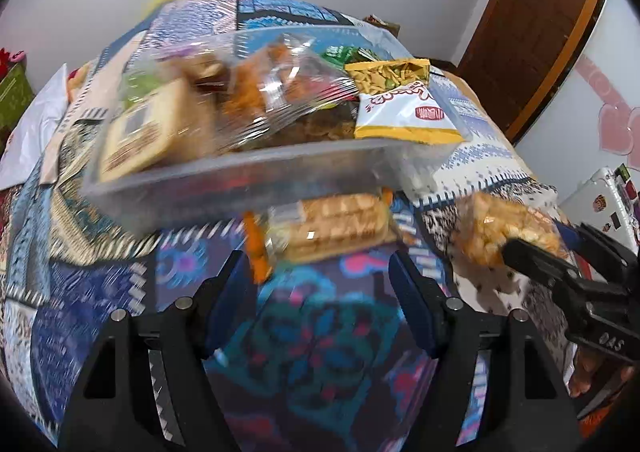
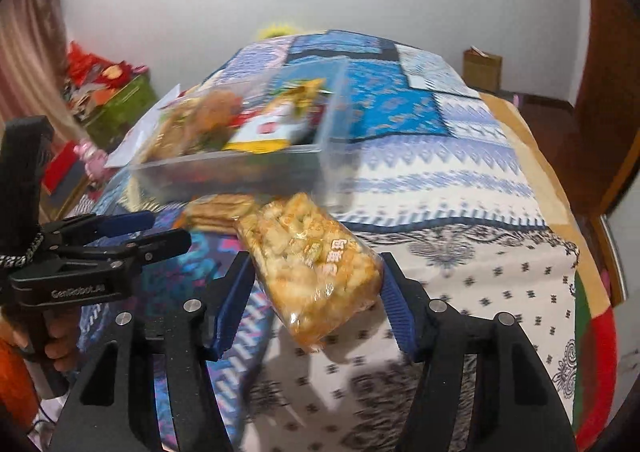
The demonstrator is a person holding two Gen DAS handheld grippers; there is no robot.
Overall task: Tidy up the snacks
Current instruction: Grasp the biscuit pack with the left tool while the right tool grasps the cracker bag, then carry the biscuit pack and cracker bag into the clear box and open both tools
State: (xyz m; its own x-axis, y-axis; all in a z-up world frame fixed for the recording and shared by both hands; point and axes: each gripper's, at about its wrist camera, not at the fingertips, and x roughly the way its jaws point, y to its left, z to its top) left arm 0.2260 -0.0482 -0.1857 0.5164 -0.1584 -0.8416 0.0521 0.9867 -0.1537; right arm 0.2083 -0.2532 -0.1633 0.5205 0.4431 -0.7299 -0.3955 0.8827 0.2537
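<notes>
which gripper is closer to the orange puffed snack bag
Right. The right gripper has the puffed snack bag between its open fingers; the left gripper is off to the bag's left, facing the biscuit pack.

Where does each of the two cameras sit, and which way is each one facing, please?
Left wrist: behind the open left gripper, facing the clear plastic snack-filled bin and a clear cracker pack; the right gripper shows at right.
Right wrist: behind the right gripper, which brackets an orange puffed-snack bag; the left gripper and a hand show at left.
Shared: bin, both snacks, patterned bedspread.
</notes>
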